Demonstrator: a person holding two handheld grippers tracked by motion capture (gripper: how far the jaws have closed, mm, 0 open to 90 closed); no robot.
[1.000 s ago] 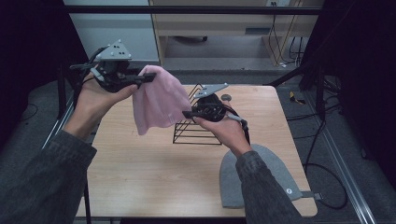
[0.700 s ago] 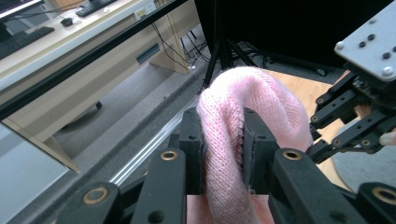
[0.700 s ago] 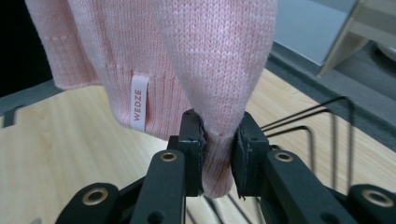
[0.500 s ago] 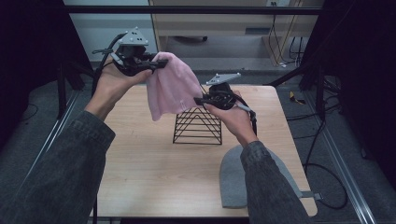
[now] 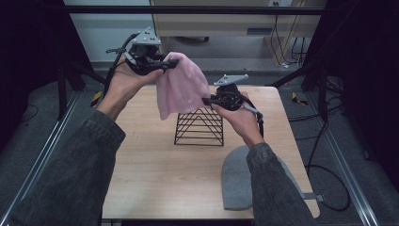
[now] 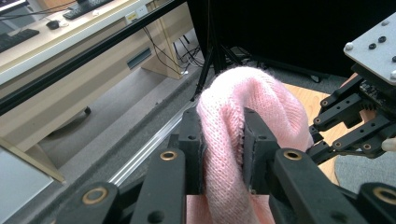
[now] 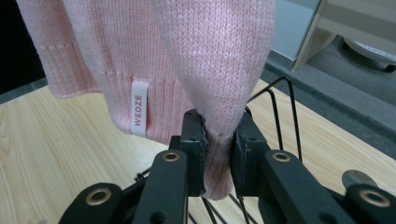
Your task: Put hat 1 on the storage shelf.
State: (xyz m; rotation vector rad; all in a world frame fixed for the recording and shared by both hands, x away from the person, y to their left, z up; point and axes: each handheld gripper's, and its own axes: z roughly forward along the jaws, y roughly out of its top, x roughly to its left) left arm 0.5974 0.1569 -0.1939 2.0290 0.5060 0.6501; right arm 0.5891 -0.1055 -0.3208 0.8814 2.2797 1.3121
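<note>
Pink knitted beanie (image 5: 181, 89) with white label, hanging stretched in the air above the table.

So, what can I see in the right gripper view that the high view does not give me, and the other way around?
Right gripper view alone: a white label reading WEDZE on the ribbed hem of the pink beanie, and the right gripper with its jaws pinching a fold of the knit.

High view alone: a grey beanie lying at the table's near right corner, the person's sleeves, and the left gripper holding the pink beanie's top.

Both: the pink beanie, the black wire rack beneath it, and the wooden table.
</note>
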